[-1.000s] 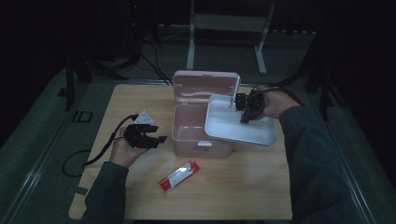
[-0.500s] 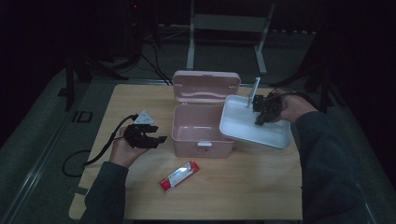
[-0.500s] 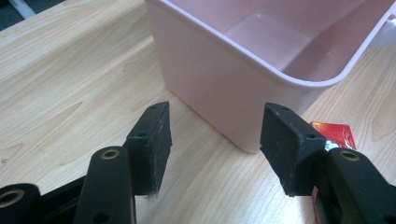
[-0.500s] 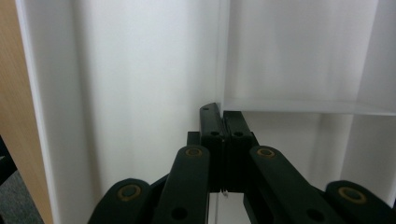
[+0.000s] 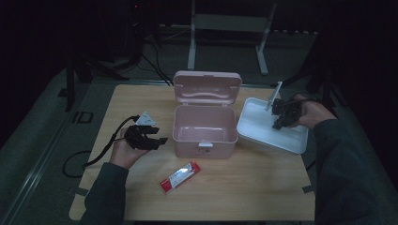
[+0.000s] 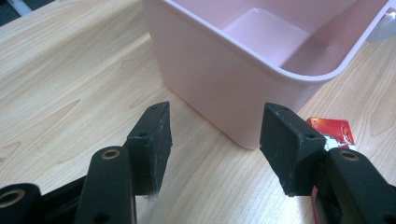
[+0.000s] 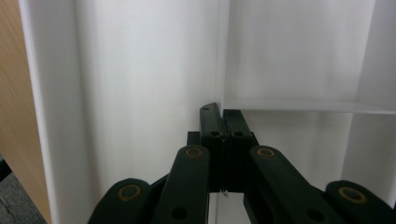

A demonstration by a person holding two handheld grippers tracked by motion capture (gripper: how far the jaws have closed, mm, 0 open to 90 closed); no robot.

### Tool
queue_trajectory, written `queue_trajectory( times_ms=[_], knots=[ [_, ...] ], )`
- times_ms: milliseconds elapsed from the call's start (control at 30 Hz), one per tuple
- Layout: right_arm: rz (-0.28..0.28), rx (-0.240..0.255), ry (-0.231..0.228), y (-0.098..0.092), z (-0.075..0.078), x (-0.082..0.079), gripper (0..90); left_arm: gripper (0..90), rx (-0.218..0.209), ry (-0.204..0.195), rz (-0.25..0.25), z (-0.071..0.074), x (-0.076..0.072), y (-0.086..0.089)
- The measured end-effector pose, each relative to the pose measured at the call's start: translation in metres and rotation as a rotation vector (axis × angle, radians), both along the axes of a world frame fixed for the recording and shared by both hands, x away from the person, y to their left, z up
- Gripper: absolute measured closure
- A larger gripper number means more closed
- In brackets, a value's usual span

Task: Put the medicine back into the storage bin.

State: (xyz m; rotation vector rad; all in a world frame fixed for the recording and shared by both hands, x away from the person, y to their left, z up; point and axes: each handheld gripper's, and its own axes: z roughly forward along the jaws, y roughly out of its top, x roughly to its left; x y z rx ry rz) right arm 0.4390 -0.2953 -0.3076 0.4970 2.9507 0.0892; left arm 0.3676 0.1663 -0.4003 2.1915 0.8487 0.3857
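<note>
A pink box [image 5: 204,124] stands mid-table with its lid [image 5: 207,86] swung up; its inside [image 6: 280,42] looks empty. To its right is a white tray [image 5: 263,131] with compartments. My right gripper [image 5: 280,119] is shut on a thin inner wall of that tray [image 7: 140,70], the pads [image 7: 211,121] pressed together on it. I cannot tell whether the tray touches the table. My left gripper [image 5: 157,140] lies left of the box with its jaws open and nothing between them [image 6: 215,144]. A red packet [image 5: 180,177] lies in front of the box.
The wooden table [image 5: 244,197] has bare room at the front and at the left. A black cable [image 5: 94,157] trails off the left edge. The red packet [image 6: 334,130] lies beside my left gripper's right jaw. Dark stands and cables are behind the table.
My right gripper has carried the white tray from over the box's right rim to the right and a little down, beside the box. The left hand has stayed put.
</note>
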Motion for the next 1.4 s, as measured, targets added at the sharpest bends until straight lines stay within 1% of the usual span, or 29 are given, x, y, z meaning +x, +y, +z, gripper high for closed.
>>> queue_trajectory(
  times_ms=[267,333,400,433,500,567,600,633,733,800,967,1000,1033,1100,1200,1300,1333,1400],
  knots=[
    [-0.049,0.014,0.001,-0.019,-0.011,-0.001,89.4,43.0,0.008,0.002,-0.009,-0.001,-0.001,-0.001],
    [-0.059,0.013,0.007,-0.022,-0.017,-0.001,89.4,43.0,0.016,0.001,-0.010,-0.002,-0.002,-0.001],
    [-0.064,0.010,0.010,-0.024,-0.019,-0.001,89.4,43.1,0.019,0.003,-0.013,-0.002,-0.002,-0.001],
    [-0.079,0.012,0.016,-0.028,-0.027,-0.001,89.5,43.1,0.018,0.004,-0.014,-0.002,-0.002,-0.001],
    [-0.087,0.011,0.021,-0.031,-0.033,-0.001,89.4,43.1,0.015,0.004,-0.015,-0.002,-0.002,-0.001],
    [-0.093,0.011,0.026,-0.032,-0.036,-0.001,89.4,43.2,0.016,0.005,-0.017,-0.002,-0.003,-0.001],
    [-0.095,0.010,0.029,-0.032,-0.039,-0.001,89.4,43.2,0.018,0.006,-0.017,-0.003,-0.003,-0.002],
    [-0.089,-0.002,0.036,-0.033,-0.046,-0.001,89.4,43.4,0.020,0.008,-0.018,-0.003,-0.004,-0.003],
    [-0.093,-0.007,0.037,-0.033,-0.055,-0.002,89.4,43.4,0.030,0.015,-0.030,-0.005,-0.006,-0.006],
    [-0.099,-0.003,0.031,-0.033,-0.062,-0.002,89.4,43.4,0.036,0.021,-0.034,-0.007,-0.006,-0.007],
    [-0.100,0.007,0.037,-0.031,-0.075,-0.001,89.4,43.4,0.046,0.027,-0.042,-0.007,-0.008,-0.008],
    [-0.102,0.008,0.038,-0.031,-0.077,-0.001,89.4,43.4,0.054,0.029,-0.041,-0.008,-0.008,-0.009],
    [-0.105,0.010,0.040,-0.031,-0.079,-0.001,89.4,43.5,0.073,0.032,-0.043,-0.008,-0.007,-0.009],
    [-0.108,0.013,0.041,-0.030,-0.083,-0.001,89.4,43.5,0.085,0.039,-0.047,-0.008,-0.007,-0.009],
    [-0.110,0.021,0.045,-0.030,-0.090,0.000,89.4,43.4,0.088,0.042,-0.047,-0.007,-0.007,-0.008],
    [-0.112,0.019,0.054,-0.030,-0.096,0.000,89.4,43.4,0.109,0.040,-0.047,-0.004,-0.008,-0.009],
    [-0.114,0.019,0.057,-0.029,-0.097,0.000,89.4,43.3,0.118,0.040,-0.055,-0.003,-0.009,-0.011],
    [-0.113,0.021,0.054,-0.028,-0.100,0.001,89.4,43.1,0.119,0.040,-0.058,-0.001,-0.010,-0.012]
  ],
)
